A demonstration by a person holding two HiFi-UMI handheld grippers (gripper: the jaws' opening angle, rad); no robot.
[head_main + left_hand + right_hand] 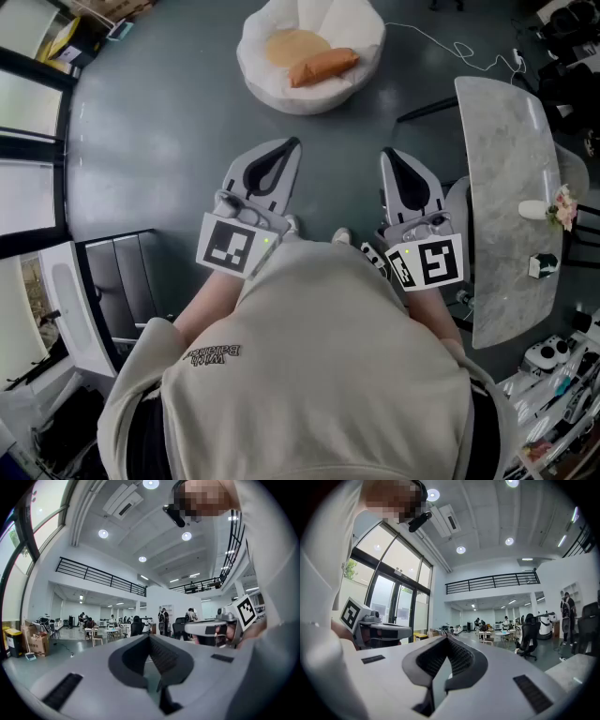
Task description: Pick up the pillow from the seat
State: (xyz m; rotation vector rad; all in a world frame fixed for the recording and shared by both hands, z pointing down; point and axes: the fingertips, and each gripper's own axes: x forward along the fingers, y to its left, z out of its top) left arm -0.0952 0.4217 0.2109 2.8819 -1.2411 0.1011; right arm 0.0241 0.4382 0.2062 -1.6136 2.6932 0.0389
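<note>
While well short of the pillow (323, 66) lying on the white seat (261, 82), holds left gripper (293, 142) and right gripper (388, 153) clamped together, empty, near the body. Barely begun; left to do: approach, grip, lift.

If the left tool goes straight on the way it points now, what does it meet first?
Likely nothing near: its own view looks level across open floor. In the head view the left tool aims toward the white seat and orange pillow, but seems held above them; height is unclear.
</note>
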